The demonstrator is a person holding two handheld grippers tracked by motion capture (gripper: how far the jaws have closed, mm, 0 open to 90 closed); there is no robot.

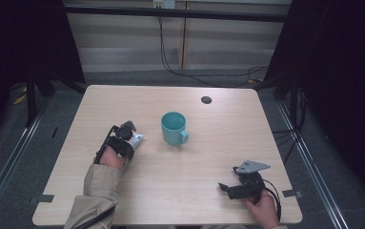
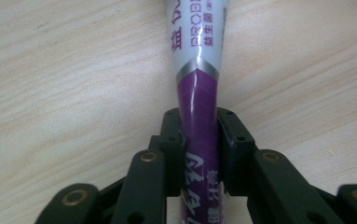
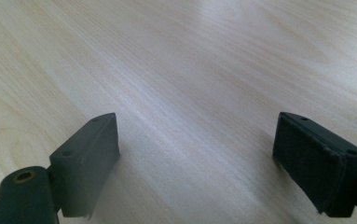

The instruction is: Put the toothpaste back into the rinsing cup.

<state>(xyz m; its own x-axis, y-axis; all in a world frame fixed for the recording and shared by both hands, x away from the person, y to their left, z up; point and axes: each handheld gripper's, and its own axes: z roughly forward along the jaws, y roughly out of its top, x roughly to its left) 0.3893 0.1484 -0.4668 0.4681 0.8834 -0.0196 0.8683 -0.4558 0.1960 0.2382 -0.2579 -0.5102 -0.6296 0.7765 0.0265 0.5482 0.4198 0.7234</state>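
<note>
Toothpaste tube point(image 2: 198, 100), purple at the near end and white farther on, sits clamped between the two black jaws of my left gripper point(image 2: 199, 154). The pads press on its flattened purple part from both sides, and the tube runs straight away from me along the pale wooden table point(image 2: 64, 74), with printed lettering on both the white and the purple stretch. I cannot tell whether the tube rests on the wood or is lifted just clear of it.

From the high view, my left gripper point(image 1: 131, 135) lies at the left side of the table point(image 1: 208, 200), my sleeve coming in from the bottom edge, and the tube's point(image 1: 137, 139) white end pokes out past the jaws toward the middle.

Just right of that, near the table's centre, a teal mug point(image 1: 173, 128) stands upright, its handle turned toward the lower right. It is close to the tube's tip but apart from it. Farther back and to the right, a small dark round hole point(image 1: 206, 99) marks the tabletop.

At the right, close to the near edge, I hold my right gripper point(image 1: 224, 187) low over the wood, well apart from the mug. Its jaws point(image 3: 195, 163) stand wide, with bare table between them, gripping nothing.
</note>
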